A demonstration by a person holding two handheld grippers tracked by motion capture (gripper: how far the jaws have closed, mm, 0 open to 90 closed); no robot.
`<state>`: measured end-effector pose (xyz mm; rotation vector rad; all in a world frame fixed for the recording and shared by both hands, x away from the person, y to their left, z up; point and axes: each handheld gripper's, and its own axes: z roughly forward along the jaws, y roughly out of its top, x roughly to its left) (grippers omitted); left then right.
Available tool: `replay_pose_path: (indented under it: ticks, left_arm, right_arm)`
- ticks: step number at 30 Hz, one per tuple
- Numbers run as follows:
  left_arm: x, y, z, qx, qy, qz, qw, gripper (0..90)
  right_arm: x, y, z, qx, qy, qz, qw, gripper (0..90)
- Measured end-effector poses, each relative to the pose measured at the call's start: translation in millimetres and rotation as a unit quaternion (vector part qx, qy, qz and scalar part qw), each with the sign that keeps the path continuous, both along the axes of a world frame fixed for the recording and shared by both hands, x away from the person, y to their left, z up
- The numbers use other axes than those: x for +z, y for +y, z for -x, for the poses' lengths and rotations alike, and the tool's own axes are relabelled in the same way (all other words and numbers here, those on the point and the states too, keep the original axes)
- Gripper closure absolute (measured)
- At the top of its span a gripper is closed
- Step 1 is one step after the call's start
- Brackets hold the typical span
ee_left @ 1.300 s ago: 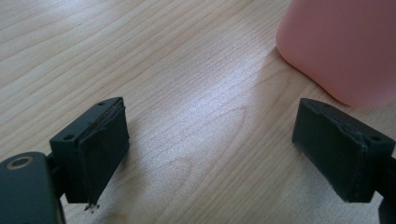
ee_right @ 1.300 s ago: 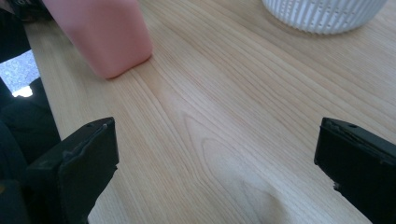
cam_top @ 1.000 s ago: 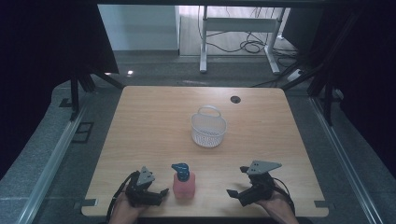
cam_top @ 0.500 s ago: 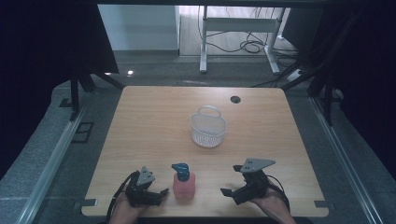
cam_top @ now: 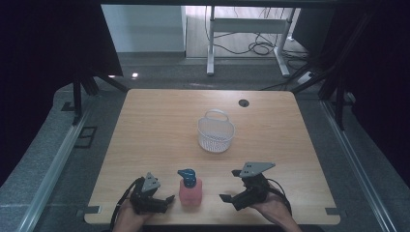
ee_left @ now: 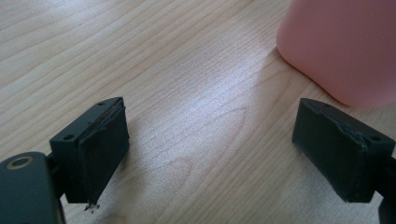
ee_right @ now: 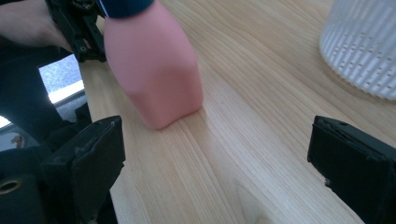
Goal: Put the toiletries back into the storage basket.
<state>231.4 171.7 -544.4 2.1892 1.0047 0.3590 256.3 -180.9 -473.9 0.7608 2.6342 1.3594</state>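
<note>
High view, pink bottle (cam_top: 190,192) (blue cap), grippers beside.

Both grippers are black: the left gripper (cam_top: 163,200) and the right gripper (cam_top: 231,201) each carry a grey three-cornered plate with small dots on top, trail a black cable, and end in blocky jaws with screw holes and worn pads.

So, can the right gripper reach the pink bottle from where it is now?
Probably yes. The right gripper is open, with nothing between its jaws, and points toward the pink bottle. Bare table lies between them. The white basket stands farther back, out of the way.
</note>
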Motion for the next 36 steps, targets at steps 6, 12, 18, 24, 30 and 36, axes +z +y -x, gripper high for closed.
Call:
replay_pose_path:
  ticks: [6, 12, 18, 24, 30, 36]
  left_arm:
    - [0.0, 0.0, 0.0, 0.000, 0.000, 0.000, 1.0000, 10.5]
    - [0.1, 0.2, -0.2, -0.001, 0.000, -0.001, 1.0000, 10.5]
    - [0.1, 0.2, -0.2, -0.001, 0.000, -0.001, 1.0000, 10.5]
    - [0.1, 0.2, -0.1, -0.001, 0.000, -0.001, 1.0000, 10.5]
    - [0.1, 0.2, -0.1, -0.001, 0.000, -0.001, 1.0000, 10.5]
    - [0.1, 0.1, -0.1, -0.001, 0.000, -0.001, 1.0000, 10.5]
  right_arm:
    - [4.3, 8.7, -2.4, 0.010, 0.003, -0.009, 0.9999, 7.3]
    - [9.1, 18.2, -4.9, 0.019, 0.002, -0.013, 0.9997, 9.7]
    - [11.8, 27.4, -6.9, 0.029, 0.007, -0.021, 0.9993, 12.1]
    - [14.6, 37.1, -8.8, 0.040, 0.012, -0.030, 0.9987, 14.3]
    - [18.3, 46.1, -9.0, 0.053, 0.005, -0.038, 0.9979, 21.1]
    - [21.6, 53.3, -8.5, 0.068, -0.003, -0.035, 0.9970, 30.9]
